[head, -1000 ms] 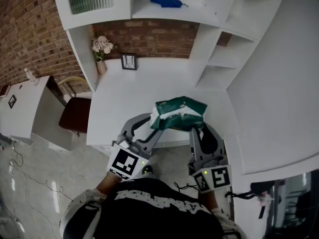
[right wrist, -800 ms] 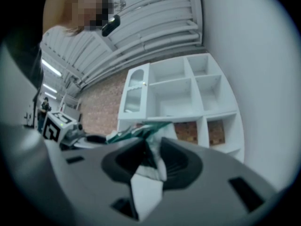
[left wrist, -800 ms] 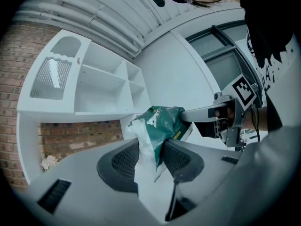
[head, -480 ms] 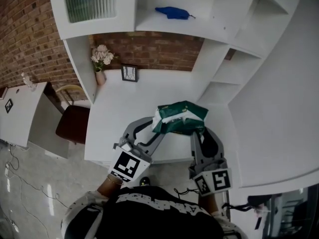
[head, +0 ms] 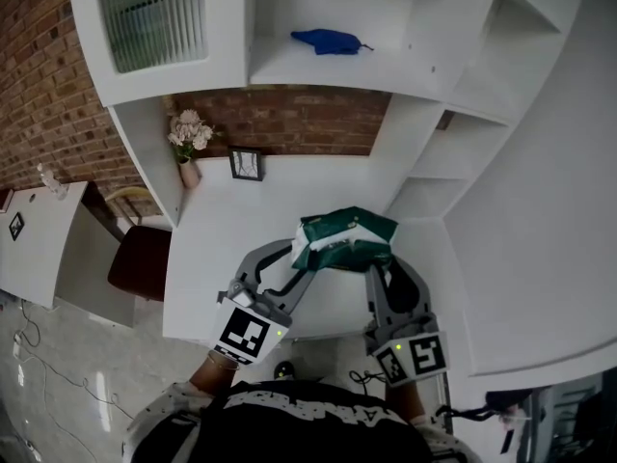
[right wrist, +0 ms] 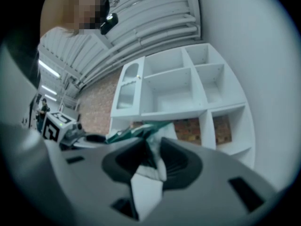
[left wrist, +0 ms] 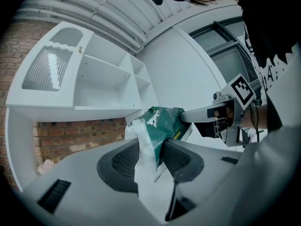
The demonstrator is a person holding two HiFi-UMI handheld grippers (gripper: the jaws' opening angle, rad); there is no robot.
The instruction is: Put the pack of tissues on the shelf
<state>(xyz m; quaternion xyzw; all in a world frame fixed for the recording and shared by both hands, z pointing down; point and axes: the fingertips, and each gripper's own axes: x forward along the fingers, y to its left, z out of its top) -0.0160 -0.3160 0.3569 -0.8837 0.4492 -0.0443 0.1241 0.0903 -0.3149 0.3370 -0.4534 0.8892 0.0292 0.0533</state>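
My left gripper pinches one end of the green-and-white pack of tissues. My right gripper pinches the other end, so both sets of jaws are clamped on its wrapper. The pack hangs between them over the right half of the white desk, below the shelf where a blue object lies.

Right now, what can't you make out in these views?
- Print on pack of tissues: too small in head view, blurred in right gripper view.
- Identity of blue object on shelf: too small, head view.
- Contents behind ribbed door: screened by it, head view.
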